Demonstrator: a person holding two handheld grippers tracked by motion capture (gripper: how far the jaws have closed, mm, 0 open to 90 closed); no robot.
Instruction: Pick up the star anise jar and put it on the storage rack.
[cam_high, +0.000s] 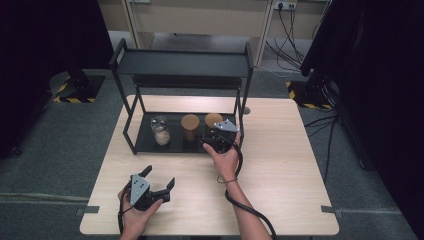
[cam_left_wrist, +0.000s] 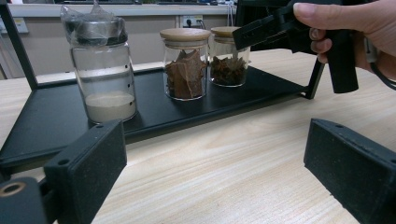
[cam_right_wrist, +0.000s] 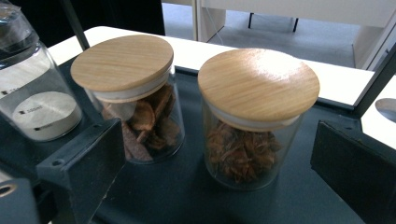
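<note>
Three glass jars stand in a row on the black metal rack's lower shelf (cam_high: 145, 142): a dark-capped jar (cam_high: 160, 130) of pale powder, then two round wooden-lidded ones (cam_right_wrist: 122, 63) (cam_right_wrist: 258, 84) holding brown dried pieces. Left tool (cam_high: 159, 181) rests spread over the table (cam_high: 280, 200). Right tool (cam_high: 212, 135), jaws wide, faces the rightmost jar; seemingly a reach, needing a straddle and squeeze on smooth glass.

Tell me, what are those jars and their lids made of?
The two short jars look like clear glass: the brown contents show through. Their lids look like pale unvarnished wood, with visible grain. The tall jar seems glass too, its top wrapped in clear film.
</note>
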